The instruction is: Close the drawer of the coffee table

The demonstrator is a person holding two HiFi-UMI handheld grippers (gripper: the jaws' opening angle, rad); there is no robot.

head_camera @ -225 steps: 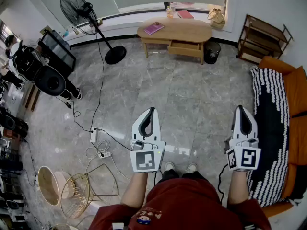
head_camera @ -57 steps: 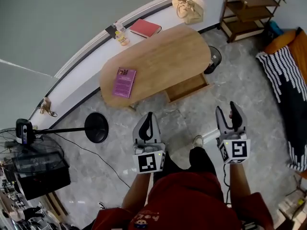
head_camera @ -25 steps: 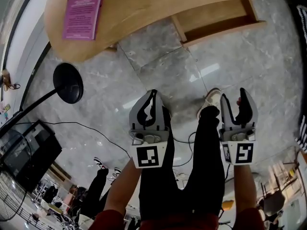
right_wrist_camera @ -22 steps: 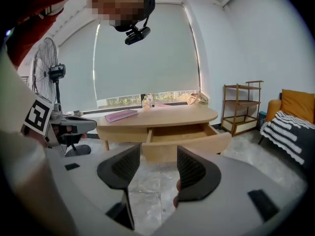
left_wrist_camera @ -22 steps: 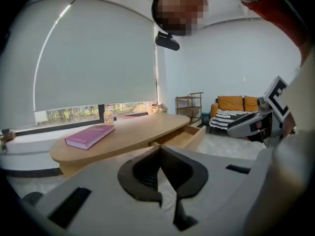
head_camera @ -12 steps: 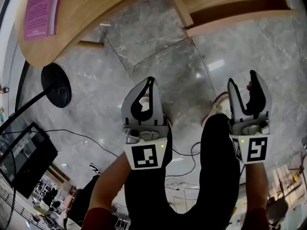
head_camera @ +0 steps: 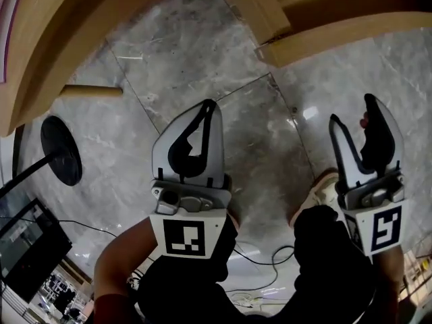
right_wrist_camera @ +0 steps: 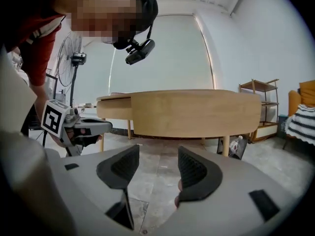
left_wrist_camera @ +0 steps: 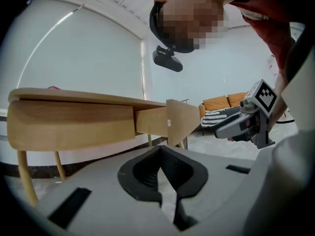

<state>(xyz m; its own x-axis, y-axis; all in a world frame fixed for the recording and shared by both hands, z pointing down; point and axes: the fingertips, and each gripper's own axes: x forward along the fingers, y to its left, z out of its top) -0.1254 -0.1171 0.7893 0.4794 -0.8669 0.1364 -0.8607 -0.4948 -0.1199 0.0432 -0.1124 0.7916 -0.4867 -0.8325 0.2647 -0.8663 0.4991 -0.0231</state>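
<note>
The wooden coffee table (head_camera: 61,46) fills the top left of the head view. Its drawer (head_camera: 344,29) stands pulled out at the top right. Both grippers hover low over the marble floor, short of the drawer and apart from it. My left gripper (head_camera: 208,105) is shut, its tips meeting with nothing between them. My right gripper (head_camera: 353,113) is open and empty. In the left gripper view the drawer (left_wrist_camera: 181,121) juts out from under the tabletop, beyond the shut gripper (left_wrist_camera: 161,163). The right gripper view faces the drawer's broad front (right_wrist_camera: 197,113) past its parted gripper (right_wrist_camera: 155,156).
A table leg (head_camera: 94,91) and a fan's round black base (head_camera: 59,152) lie at the left. Cables (head_camera: 263,292) trail by the person's feet. A wooden shelf (right_wrist_camera: 266,102) and an orange sofa (left_wrist_camera: 229,102) stand beyond the table.
Both grippers have sunk toward the floor. The head view has dropped with them, so table and drawer loom larger at the top. Jaws look unchanged.
</note>
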